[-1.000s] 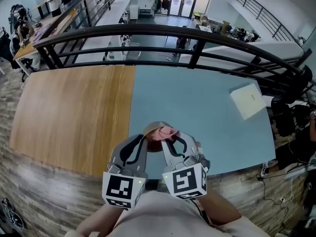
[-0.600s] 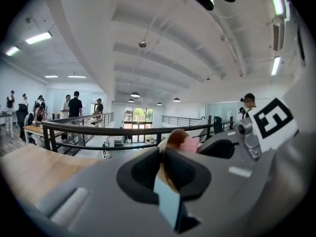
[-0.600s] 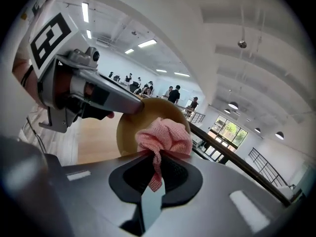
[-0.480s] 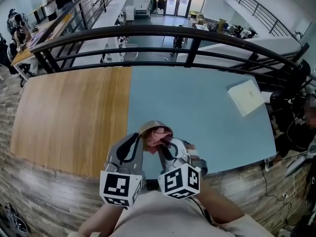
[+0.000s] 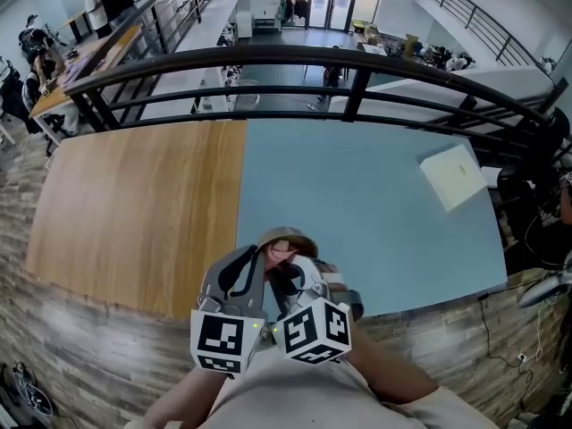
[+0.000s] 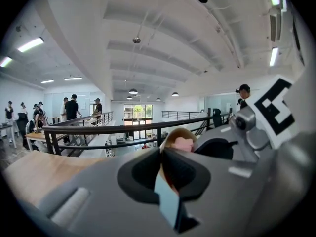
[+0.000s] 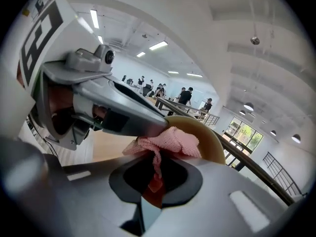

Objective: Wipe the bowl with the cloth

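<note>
1. Head view, against a second ago:
   - The tabletop [image 5: 357, 186], half wood and half blue, sits in the frame much as before.
   - Your right gripper [image 5: 290, 272] has swung left and rolled. Its marker cube now tilts on a corner just beside the left gripper's cube.
   - The bowl [image 5: 288, 239] is in about the same spot, over the blue half near the front edge and close to the wood seam.
   - The cloth [image 5: 282, 256] lay as a broad pink fold across the bowl's rim. Less of it shows now, and it sits lower between the fingers.

2. Count:
   - one tabletop
   - one black railing [image 5: 295, 56] behind it
   - two grippers
   - one pale square sheet [image 5: 454, 178] far off on the blue half
   - one tan bowl
   - one pink cloth

3. Pose:
   - Your left gripper [image 5: 260, 256] reaches forward from your body. Its fingers are closing on the bowl's rim, which stands edge-on between them in the left gripper view.
   - Your right gripper comes in beside it, angled inward. Its fingers pinch a bunch of the cloth, and in the right gripper view that bunch is pressed against the inside of the bowl.
</note>
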`<state>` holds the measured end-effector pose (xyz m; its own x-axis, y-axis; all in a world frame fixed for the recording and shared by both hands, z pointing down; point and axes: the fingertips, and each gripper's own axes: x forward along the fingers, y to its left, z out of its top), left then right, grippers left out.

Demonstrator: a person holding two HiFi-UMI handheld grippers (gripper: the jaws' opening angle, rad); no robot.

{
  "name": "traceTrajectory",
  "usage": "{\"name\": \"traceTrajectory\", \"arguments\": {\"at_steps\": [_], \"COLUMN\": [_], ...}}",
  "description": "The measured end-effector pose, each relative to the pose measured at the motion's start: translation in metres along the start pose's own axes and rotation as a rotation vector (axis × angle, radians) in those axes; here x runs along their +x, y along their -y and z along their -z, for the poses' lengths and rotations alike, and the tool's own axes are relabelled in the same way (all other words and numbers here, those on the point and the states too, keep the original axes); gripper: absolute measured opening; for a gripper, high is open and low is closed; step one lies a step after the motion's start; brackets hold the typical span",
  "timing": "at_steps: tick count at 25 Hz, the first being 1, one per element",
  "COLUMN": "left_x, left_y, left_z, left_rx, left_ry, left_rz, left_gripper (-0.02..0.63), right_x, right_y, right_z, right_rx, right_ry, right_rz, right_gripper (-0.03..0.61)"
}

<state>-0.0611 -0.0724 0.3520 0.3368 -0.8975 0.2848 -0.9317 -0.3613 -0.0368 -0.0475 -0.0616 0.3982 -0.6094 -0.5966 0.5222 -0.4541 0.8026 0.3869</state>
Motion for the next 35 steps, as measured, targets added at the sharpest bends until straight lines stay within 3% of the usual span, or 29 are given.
{"name": "traceTrajectory", "arguments": {"at_steps": [11, 16, 21, 24, 30, 35], "left_x": [-0.012, -0.011, -0.010, -0.010, -0.010, -0.010], "left_y": [0.003, 0.003, 0.004, 0.008, 0.030, 0.045], "left_z": [-0.002, -0.002, -0.004, -0.007, -0.012, -0.014], "left_rx": [0.004, 0.011, 0.060, 0.090, 0.235, 0.291], "left_ry": [0.006, 0.001, 0.006, 0.007, 0.003, 0.002], "left_rz": [-0.016, -0.019, -0.010, 0.017, 0.066, 0.103], "left_gripper": [0.014, 0.011, 0.011, 0.011, 0.011, 0.011], "right_x": [-0.038, -0.054, -0.094, -0.114, -0.114, -0.087], "right_y": [0.038, 0.041, 0.065, 0.083, 0.088, 0.074], "right_z": [-0.028, -0.026, -0.046, -0.057, -0.076, -0.077], "right_rx": [0.048, 0.068, 0.176, 0.249, 0.228, 0.199], "right_ry": [0.156, 0.176, 0.349, 0.391, 0.396, 0.304], "right_rz": [0.178, 0.151, 0.147, 0.173, 0.142, 0.110], "right_gripper": [0.025, 0.025, 0.025, 0.025, 0.025, 0.025]}}
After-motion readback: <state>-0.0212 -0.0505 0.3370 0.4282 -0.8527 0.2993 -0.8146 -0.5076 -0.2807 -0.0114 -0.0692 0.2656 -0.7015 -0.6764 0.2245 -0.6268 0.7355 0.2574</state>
